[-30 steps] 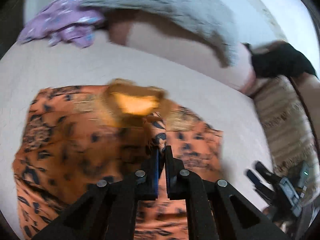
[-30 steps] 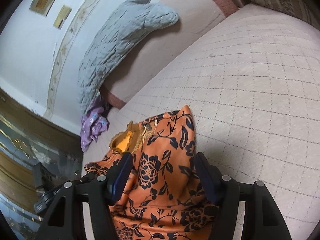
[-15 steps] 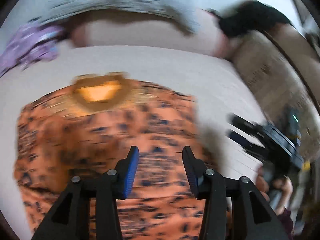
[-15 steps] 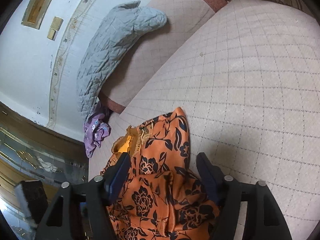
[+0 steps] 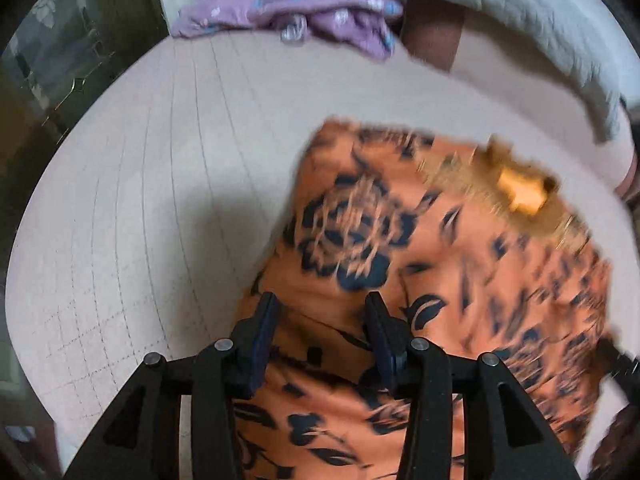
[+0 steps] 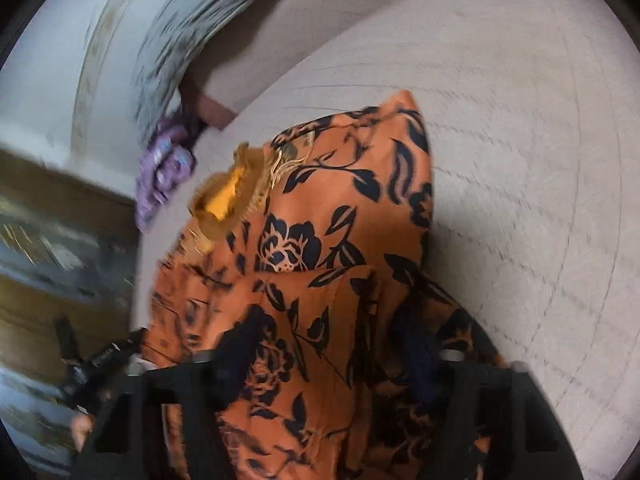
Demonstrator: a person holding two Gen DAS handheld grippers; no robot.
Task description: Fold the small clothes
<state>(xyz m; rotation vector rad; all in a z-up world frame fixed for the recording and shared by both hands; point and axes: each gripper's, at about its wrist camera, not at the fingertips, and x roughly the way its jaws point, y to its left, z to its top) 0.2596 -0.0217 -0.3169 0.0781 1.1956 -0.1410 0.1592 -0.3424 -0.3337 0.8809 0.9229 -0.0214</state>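
An orange garment with a dark floral print (image 5: 420,272) lies on the beige quilted bed, its gold-trimmed neckline (image 5: 520,196) at the far side. It also shows in the right wrist view (image 6: 320,248), with one side folded over. My left gripper (image 5: 320,312) is open and empty over the garment's left edge. My right gripper (image 6: 332,344) is open over the garment's near part; its blurred fingers straddle the cloth without holding it.
A purple garment (image 5: 304,8) lies crumpled at the far edge of the bed (image 5: 140,200), below a grey quilted blanket (image 5: 500,12). The purple garment also shows in the right wrist view (image 6: 164,168). A dark wooden floor area lies to the left.
My left gripper let go of the garment, opened, and swung left to the garment's left edge. My right gripper stayed open and moved in closer over the cloth.
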